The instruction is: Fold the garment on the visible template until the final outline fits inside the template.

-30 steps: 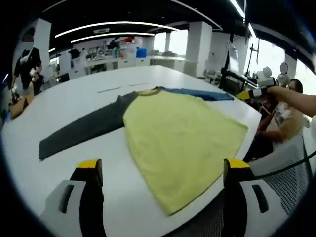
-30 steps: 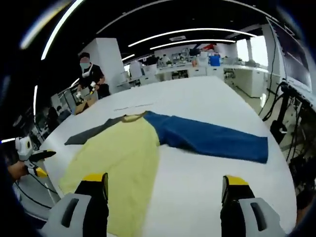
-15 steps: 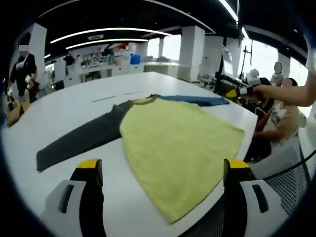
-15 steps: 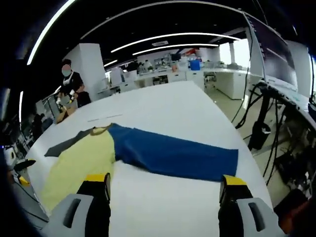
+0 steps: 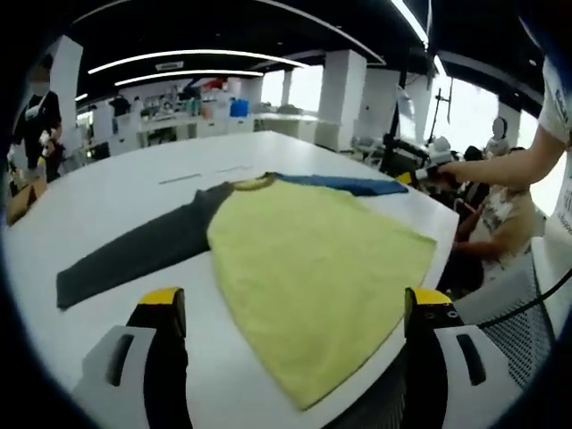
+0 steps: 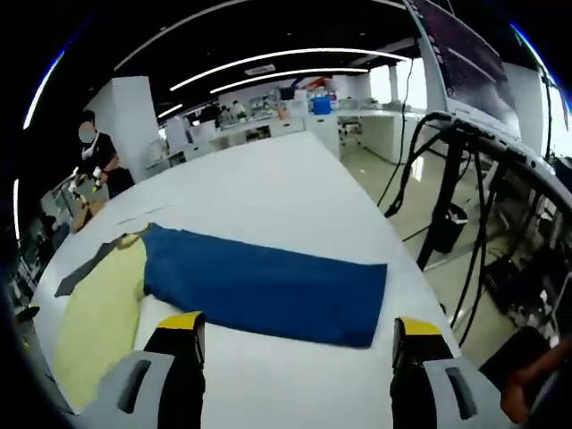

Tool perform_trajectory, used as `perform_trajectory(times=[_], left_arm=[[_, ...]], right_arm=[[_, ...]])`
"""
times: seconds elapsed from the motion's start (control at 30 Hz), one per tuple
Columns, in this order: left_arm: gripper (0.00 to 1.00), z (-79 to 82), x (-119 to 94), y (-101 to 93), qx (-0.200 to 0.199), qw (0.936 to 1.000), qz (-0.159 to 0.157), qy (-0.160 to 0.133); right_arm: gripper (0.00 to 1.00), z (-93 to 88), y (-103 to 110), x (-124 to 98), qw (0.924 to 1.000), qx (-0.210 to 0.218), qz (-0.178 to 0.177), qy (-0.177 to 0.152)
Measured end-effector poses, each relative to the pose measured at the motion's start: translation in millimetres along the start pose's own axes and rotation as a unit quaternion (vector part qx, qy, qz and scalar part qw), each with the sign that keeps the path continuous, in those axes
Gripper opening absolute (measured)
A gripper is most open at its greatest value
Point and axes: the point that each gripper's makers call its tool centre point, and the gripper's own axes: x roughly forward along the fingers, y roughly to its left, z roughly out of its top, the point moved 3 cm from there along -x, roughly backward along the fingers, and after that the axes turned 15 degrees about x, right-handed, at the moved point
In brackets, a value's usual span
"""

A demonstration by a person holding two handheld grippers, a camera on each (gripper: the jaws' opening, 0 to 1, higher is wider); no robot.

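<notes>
Since a second ago my right gripper (image 6: 290, 335) has swung from the yellow body toward the blue sleeve (image 6: 268, 288), which now lies just ahead of its jaws. The garment (image 5: 308, 264) lies flat on the white table (image 5: 134, 179), grey sleeve (image 5: 134, 255) stretched away from the body. My left gripper (image 5: 290, 313) hovers above the yellow hem. Both grippers gape wide, holding nothing.

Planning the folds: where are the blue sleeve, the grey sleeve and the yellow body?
blue sleeve (image 6: 268, 288), right gripper view, mid-sleeve.
grey sleeve (image 5: 134, 252), left gripper view, mid-sleeve.
yellow body (image 5: 313, 277), left gripper view, centre of panel.
</notes>
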Motion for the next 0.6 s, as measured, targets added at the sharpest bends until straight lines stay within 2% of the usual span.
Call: perform_trajectory(times=[0.13, 0.23, 0.6], left_arm=[[0.99, 0.2, -0.4, 1.6, 0.003, 1.0, 0.003, 0.004], [0.96, -4.9, 0.5, 3.5, 0.004, 0.9998, 0.004, 0.022], [0.95, -2.8, 0.4, 2.9, 0.004, 0.9998, 0.005, 0.019]], right_arm=[[0.69, 2.6, -18.4, 12.7, 0.9996, -0.014, -0.022, 0.01], [0.58, 3.8, -18.0, 13.0, 0.9997, -0.009, -0.024, 0.004], [0.31, 2.2, -37.3, 18.7, 0.9969, -0.02, -0.075, 0.012]])
